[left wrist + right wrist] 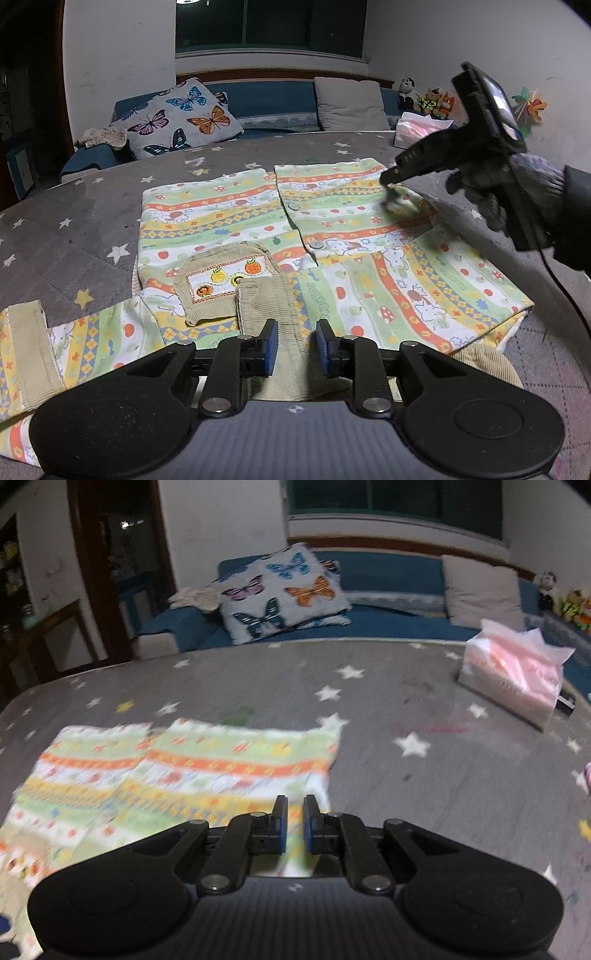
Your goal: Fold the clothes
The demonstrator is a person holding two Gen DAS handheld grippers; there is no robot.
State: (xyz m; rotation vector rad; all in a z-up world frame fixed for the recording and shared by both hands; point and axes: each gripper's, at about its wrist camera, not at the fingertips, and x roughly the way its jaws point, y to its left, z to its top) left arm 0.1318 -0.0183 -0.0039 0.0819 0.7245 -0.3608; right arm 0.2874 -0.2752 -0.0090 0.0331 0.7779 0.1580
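A: While the left wrist view is showing the patterned jacket (258, 229) lying spread, front side up, on the star-print bed (74, 229), the left gripper (296, 345) is hovering over the corduroy collar (273, 314) at six o'clock, released, with nothing between its blue pads.

B: And the right gripper (391, 182)?

A: At two o'clock in that view it is reaching down onto a bunched bit of the jacket's right side. It seems to be pinching cloth there, though the tips are hiding the contact.

B: Is the right wrist view settling it?

A: Partly. The picture is smearing, but the right gripper (295, 821) is showing a narrow gap with pale fabric sitting in it at six o'clock, so I am judging it clenched on the jacket (177, 771). A pink tissue pack (513, 675) is lying well apart at two o'clock.

B: What could be going wrong?

A: The pinch is looking shallow, so the cloth could be slipping out mid-fold. With the collar unheld, pulling on one side could be dragging the whole jacket askew and rumpling the sleeve (424, 288).
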